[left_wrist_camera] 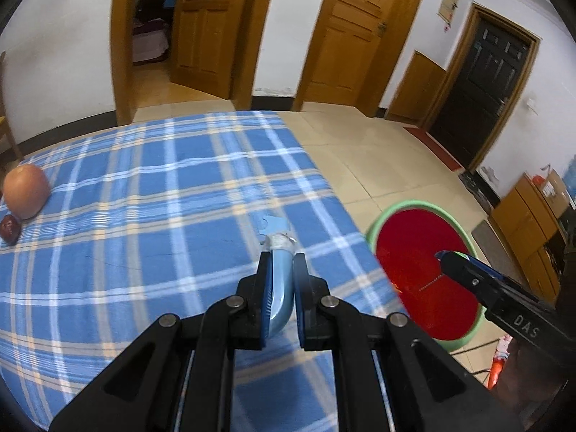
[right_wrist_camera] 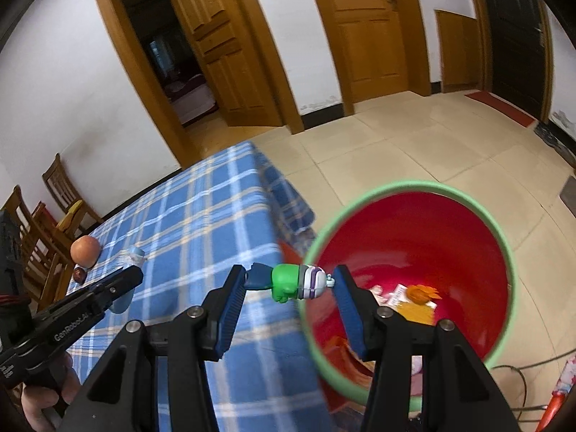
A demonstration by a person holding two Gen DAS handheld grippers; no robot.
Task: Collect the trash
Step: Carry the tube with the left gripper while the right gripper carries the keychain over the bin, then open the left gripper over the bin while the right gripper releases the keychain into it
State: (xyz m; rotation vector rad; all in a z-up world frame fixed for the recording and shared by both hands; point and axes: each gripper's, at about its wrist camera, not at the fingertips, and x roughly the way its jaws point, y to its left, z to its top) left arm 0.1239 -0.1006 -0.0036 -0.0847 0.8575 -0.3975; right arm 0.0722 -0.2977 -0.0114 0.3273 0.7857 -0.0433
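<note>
- Right wrist view: right gripper pinches green toy crosswise; bin mouth at 3 o'clock, nearer this hand
- left gripper pressed on blue tube

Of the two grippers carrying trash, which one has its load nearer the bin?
The right gripper, whose green toy figure hangs at the bin's green rim; the left gripper holds its pale blue tube over the tablecloth.
</note>
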